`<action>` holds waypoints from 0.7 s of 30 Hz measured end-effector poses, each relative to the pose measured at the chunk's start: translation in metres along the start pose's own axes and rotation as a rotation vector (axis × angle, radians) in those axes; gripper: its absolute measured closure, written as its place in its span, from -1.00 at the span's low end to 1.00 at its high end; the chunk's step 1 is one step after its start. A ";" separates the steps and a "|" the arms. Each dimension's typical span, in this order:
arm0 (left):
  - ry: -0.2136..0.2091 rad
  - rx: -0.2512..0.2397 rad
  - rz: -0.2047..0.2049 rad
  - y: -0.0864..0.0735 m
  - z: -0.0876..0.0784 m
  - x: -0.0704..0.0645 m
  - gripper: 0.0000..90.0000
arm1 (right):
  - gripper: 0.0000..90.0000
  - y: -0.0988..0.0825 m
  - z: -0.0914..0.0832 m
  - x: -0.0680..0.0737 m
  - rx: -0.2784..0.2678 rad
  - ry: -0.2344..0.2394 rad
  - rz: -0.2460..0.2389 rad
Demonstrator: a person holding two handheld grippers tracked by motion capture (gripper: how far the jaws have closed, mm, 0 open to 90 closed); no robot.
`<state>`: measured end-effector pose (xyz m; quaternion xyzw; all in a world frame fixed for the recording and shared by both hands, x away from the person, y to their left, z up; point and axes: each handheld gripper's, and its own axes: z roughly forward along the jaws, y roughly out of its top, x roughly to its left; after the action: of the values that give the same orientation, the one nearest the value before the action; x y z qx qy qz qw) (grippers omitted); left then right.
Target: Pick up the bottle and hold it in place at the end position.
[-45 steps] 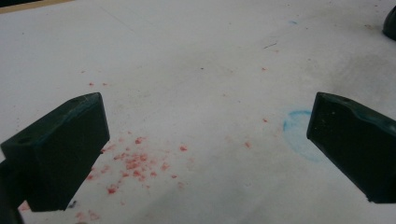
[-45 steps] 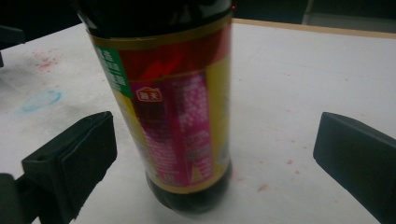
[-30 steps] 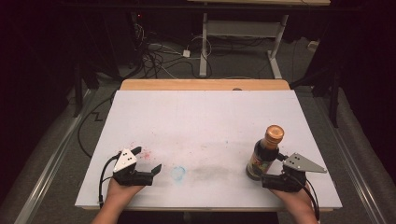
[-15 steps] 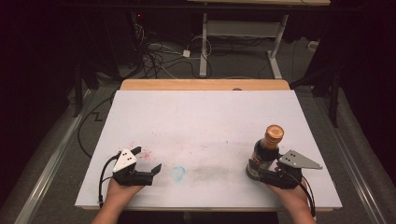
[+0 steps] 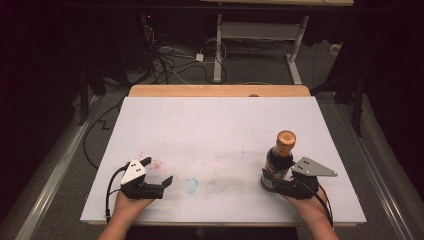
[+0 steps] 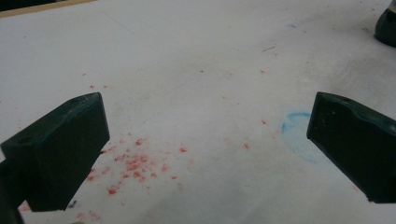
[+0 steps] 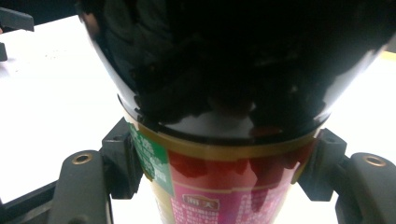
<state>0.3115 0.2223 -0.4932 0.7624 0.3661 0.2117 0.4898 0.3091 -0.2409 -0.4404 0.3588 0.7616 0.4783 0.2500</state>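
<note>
Dark glass bottle (image 5: 278, 165): stood upright on the white surface (image 5: 220, 135), at about four o'clock from the middle of the board in the high view; a copper-coloured cap is seen on top and a red, green and gold label around the lower body.
Right tongs (image 5: 272, 182): held at the bottle's base from the near side; their jaws have just been closing, with the bottle between them. In the right gripper view (image 7: 219, 177) both black pads are seen pressed against the label, one on each flank, so the bottle is grasped.
Left tongs (image 5: 157, 172): held low over the surface at about eight o'clock from the board's middle; the jaws are spread wide apart and nothing is gripped between them.
Red specks (image 6: 133, 163): scattered on the surface beneath the left tongs (image 6: 201, 154), nearer the jaw at nine o'clock in the left gripper view.
Blue ring mark (image 5: 190, 185): drawn faintly on the surface, at three o'clock from the left tongs, well apart from the bottle.
Bottle base (image 6: 386, 25): glimpsed at two o'clock in the left gripper view, far across the surface.
</note>
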 end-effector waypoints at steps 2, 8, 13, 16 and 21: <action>-0.002 -0.001 -0.001 0.000 0.000 0.000 -1.00 | -0.29 0.002 0.005 0.000 -0.002 0.009 -0.008; -0.002 -0.004 -0.002 0.000 0.000 0.000 -1.00 | -0.29 0.014 0.021 0.005 -0.020 0.023 -0.014; -0.002 -0.003 0.001 0.000 0.000 0.000 -1.00 | -0.29 0.022 0.034 0.009 -0.032 0.032 -0.016; -0.006 -0.004 -0.001 0.000 0.000 0.000 -1.00 | -0.29 0.031 0.051 0.012 -0.036 0.046 -0.017; -0.009 -0.007 -0.001 0.000 -0.001 0.001 -1.00 | -0.29 0.043 0.076 0.016 -0.037 0.057 -0.046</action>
<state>0.3114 0.2235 -0.4933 0.7615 0.3637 0.2094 0.4940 0.3675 -0.1746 -0.4339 0.3228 0.7674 0.4965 0.2456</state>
